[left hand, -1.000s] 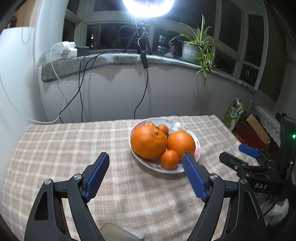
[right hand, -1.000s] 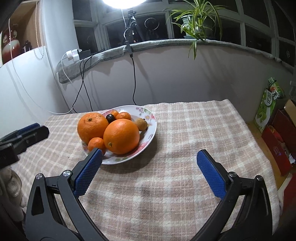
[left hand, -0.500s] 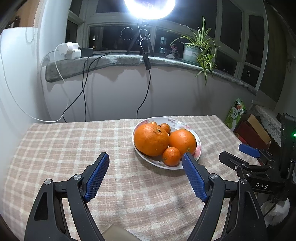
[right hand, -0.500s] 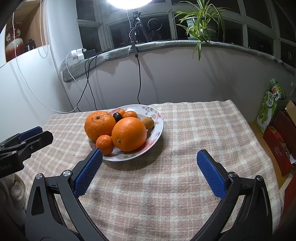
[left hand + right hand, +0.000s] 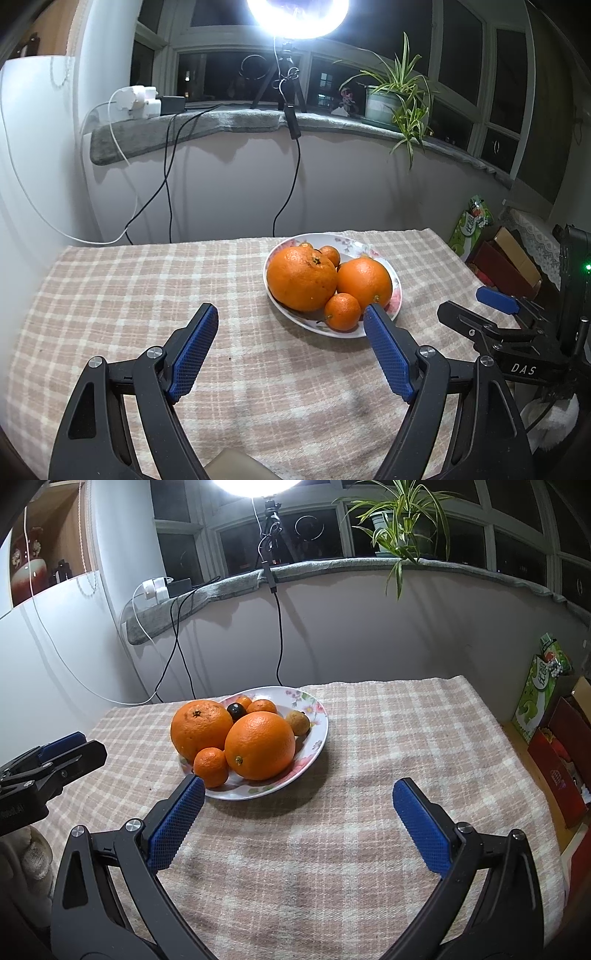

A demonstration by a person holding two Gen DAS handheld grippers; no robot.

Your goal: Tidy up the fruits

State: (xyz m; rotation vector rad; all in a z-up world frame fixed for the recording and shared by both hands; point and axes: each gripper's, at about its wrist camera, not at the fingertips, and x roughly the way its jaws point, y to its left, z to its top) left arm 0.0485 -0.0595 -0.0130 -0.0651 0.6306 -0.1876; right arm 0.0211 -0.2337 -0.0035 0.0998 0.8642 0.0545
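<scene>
A flowered plate on the checked tablecloth holds a large bumpy orange, a smooth round orange and a small mandarin at the front. The right wrist view shows the same plate with a dark little fruit, a brown one and small mandarins behind the big oranges. My left gripper is open, just short of the plate's near rim. My right gripper is open over bare cloth, its left fingertip beside the plate.
The table ends at a wall with dangling cables. On the sill above stand a ring light on a tripod and a potted plant. Boxes and a green packet sit beyond the table's right edge.
In the right wrist view the plate sits slightly further right than a second ago. Both grippers stay open and hold nothing.
</scene>
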